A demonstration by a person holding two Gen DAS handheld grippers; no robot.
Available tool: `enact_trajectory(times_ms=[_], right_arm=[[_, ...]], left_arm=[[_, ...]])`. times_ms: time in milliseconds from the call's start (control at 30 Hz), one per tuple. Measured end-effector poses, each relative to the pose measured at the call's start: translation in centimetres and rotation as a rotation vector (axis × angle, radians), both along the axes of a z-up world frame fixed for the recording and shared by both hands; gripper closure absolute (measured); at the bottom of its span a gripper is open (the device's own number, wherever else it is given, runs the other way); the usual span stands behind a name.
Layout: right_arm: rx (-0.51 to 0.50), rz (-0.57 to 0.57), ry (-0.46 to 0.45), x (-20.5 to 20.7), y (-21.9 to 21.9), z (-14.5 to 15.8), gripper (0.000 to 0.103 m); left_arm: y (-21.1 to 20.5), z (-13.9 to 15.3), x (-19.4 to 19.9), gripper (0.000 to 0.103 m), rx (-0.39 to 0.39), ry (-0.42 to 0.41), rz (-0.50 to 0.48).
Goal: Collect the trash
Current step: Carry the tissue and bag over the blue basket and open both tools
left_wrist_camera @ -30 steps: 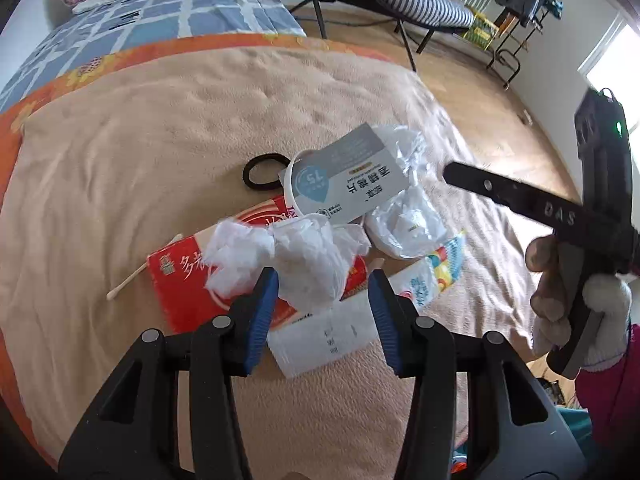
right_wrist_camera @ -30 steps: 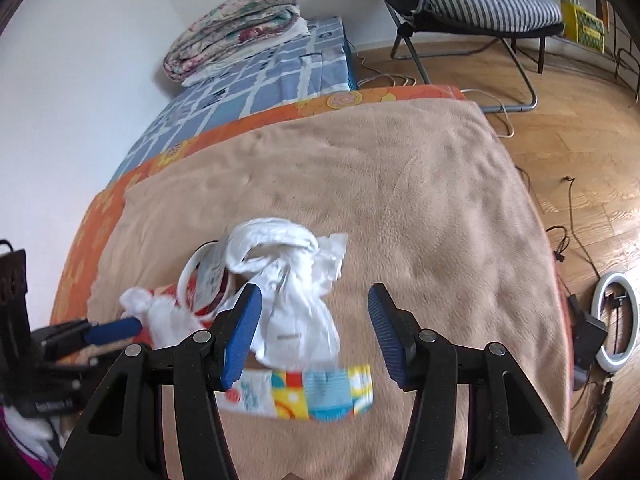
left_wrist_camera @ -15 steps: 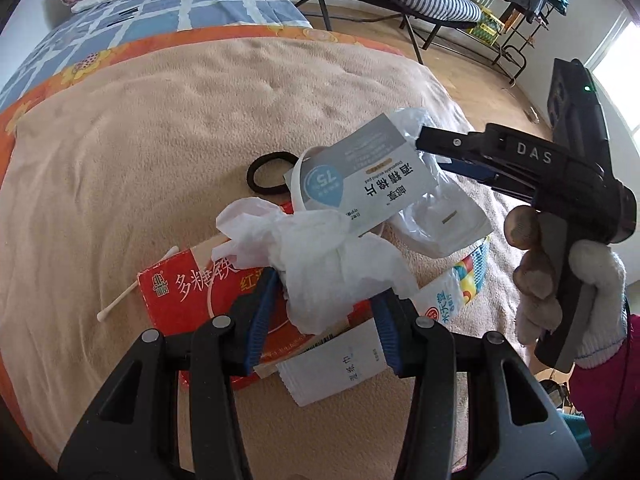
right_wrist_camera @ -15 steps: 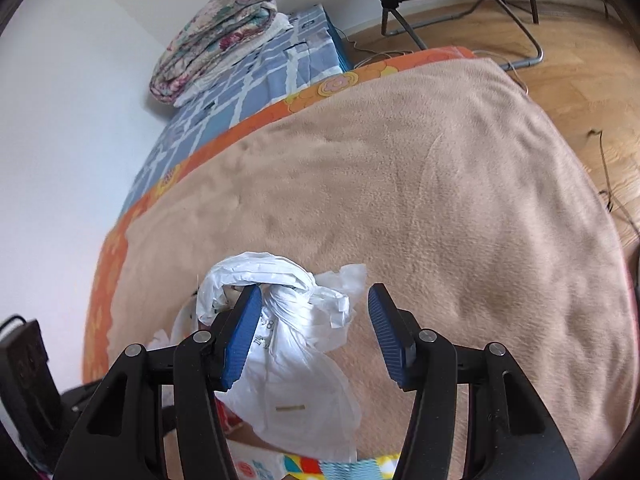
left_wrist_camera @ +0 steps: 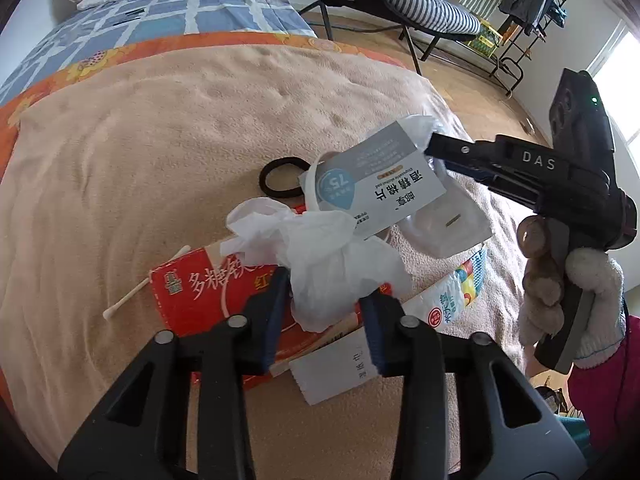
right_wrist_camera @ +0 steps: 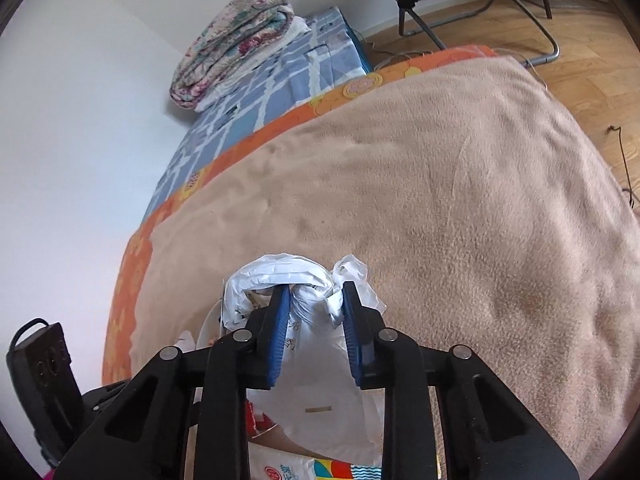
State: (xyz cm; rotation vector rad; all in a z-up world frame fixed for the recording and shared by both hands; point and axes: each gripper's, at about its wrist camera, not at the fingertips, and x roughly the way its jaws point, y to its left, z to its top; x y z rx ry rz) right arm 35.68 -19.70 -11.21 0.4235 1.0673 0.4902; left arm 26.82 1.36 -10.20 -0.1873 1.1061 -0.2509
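A pile of trash lies on the beige blanket [left_wrist_camera: 160,152]. My left gripper [left_wrist_camera: 326,312] is shut on a crumpled white tissue [left_wrist_camera: 320,248], above a red box [left_wrist_camera: 208,292]. A grey-and-white wipes packet [left_wrist_camera: 380,184] and a colourful wrapper [left_wrist_camera: 452,292] lie beside it. My right gripper [right_wrist_camera: 314,320] is shut on a white plastic bag [right_wrist_camera: 280,276]; it also shows in the left wrist view [left_wrist_camera: 436,152], with the bag [left_wrist_camera: 444,224] hanging under it.
A black hair tie [left_wrist_camera: 280,176], a cotton swab [left_wrist_camera: 140,288] and a white paper slip [left_wrist_camera: 340,364] lie on the blanket. A folded quilt [right_wrist_camera: 236,48] sits at the bed's far end. A striped folding chair [left_wrist_camera: 400,8] stands on the wooden floor.
Both grippers have closed: the left on the white tissue, the right on the plastic bag after moving in over the pile.
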Motion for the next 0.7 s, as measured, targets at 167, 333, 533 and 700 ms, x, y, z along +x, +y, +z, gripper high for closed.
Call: enact_trajectory(times_ms=[167, 333, 533, 700], right_arm=[[-0.045, -0.025, -0.067, -0.5, -0.8, 1.9, 0.08], [-0.06, -0.043, -0.117, -1.2, -1.6, 4.1, 0.08], [-0.105, -0.002, -0.179, -3.2, -1.2, 6.8, 0.08], [-0.149, 0.047, -0.22, -5.6, -0.8, 8.2, 0.08]], left_arm=[[0.7, 0.8, -0.4, 0.068, -0.012, -0.025, 0.018], [1.0, 2.1, -1.1, 0.068, -0.014, -0.048, 0.023], [1.3, 4.0, -2.5, 0.068, -0.031, -0.077, 0.026], [1.8, 3.8, -3.5, 0.068, -0.062, -0.044, 0.005]])
